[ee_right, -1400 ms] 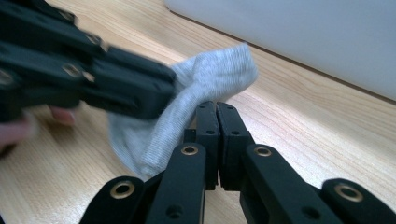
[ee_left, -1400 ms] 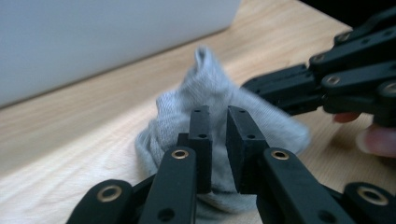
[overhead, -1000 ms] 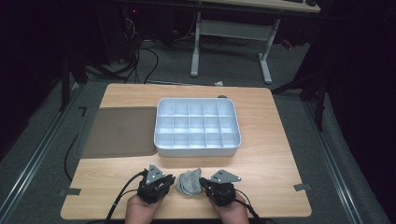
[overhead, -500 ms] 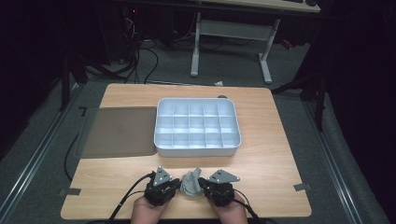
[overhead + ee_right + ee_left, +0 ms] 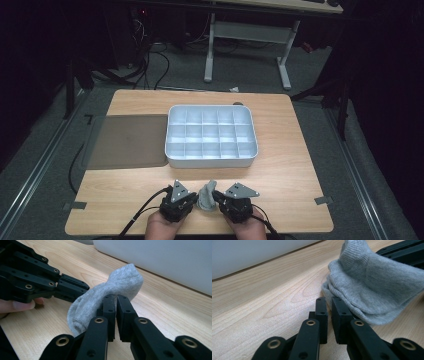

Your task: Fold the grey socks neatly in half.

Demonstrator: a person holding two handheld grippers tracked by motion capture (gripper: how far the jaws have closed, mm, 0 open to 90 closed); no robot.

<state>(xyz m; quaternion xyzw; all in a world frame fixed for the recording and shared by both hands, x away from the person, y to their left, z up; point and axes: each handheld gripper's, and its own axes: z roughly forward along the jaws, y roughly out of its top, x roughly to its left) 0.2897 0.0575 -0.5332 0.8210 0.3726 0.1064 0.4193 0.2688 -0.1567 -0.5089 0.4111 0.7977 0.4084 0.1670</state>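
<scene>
Jaws of both my grippers pinch the sock: left gripper on its edge, right gripper on its fold, low over the counter near the tray.

Each hand-held gripper is black: the left hand-held gripper and the right hand-held gripper both carry a grey three-cornered plate on top, dotted with small holes. A black cable trails from each toward the near edge of the table. Seen close up, the jaws are flat black bars joined by linked arms, with brass-coloured rivets at the pivots and small screw holes in the square pads.
</scene>
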